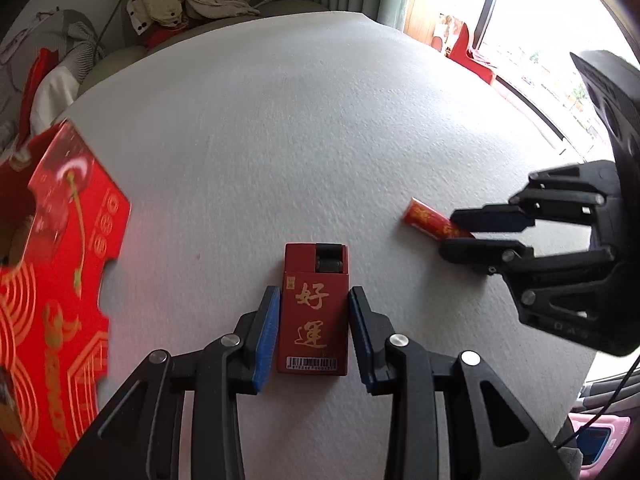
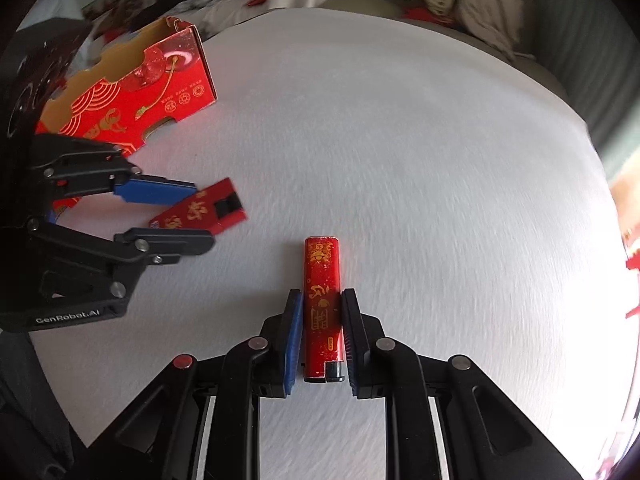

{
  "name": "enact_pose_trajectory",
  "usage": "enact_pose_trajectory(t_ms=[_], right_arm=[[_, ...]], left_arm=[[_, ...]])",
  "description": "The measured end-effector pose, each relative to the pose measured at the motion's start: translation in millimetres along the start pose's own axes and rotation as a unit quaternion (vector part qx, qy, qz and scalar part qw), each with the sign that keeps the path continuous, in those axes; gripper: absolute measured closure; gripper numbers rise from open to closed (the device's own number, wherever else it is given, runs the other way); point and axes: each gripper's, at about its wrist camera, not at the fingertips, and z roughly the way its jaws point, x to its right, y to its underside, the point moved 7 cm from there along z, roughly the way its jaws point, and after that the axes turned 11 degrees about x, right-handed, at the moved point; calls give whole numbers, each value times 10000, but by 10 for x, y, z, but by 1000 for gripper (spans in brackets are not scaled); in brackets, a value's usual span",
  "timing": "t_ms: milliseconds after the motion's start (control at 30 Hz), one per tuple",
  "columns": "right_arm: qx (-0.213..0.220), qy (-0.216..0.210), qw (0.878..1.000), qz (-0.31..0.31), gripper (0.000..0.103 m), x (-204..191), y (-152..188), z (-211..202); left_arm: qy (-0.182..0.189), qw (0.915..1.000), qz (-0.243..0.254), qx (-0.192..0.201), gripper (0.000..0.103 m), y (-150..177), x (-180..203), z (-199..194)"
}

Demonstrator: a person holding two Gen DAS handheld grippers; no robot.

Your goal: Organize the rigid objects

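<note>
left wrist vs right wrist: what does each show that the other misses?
Left wrist only: the barcode on the wide lighter, and a window.
Right wrist only: the slim lighter's full printed face, and the "GenRobot.AI" lettering on the left claw.
Both: each claw shut on its lighter, right claw on the slim one, plus the red box and the white tabletop.

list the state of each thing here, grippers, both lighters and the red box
left gripper: shut on the wide red lighter
right gripper: shut on the slim red lighter
wide red lighter: gripped by its long sides, roller end pointing away
slim red lighter: gripped by its long sides, black end towards the camera
red box: open at the top, standing on the white table
</note>
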Motion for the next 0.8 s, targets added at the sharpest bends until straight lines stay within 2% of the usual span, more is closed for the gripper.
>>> enact_pose_trajectory(t_ms=[100,200,333,600,800], right_arm=[[167,122,9995,229,83,-137,137,-155],[435,58,9963,741,83,-221,256,-320],[632,93,9888,1349,83,-416,467,-440],[950,343,9816,1623,83,-607,551,-635],[1320,528,9760,1652,83,-637,367,-947]], left_arm=[[2,9998,-195,76,67,121,4,-101],[-85,9991,-389,140,67,263,-40,-226],[-429,9976,-507,205,67,380,-78,-317],[-901,9924,-737,403,67,508,-214,-506],[-1069,9887,-822,655,66,499,-264,-711]])
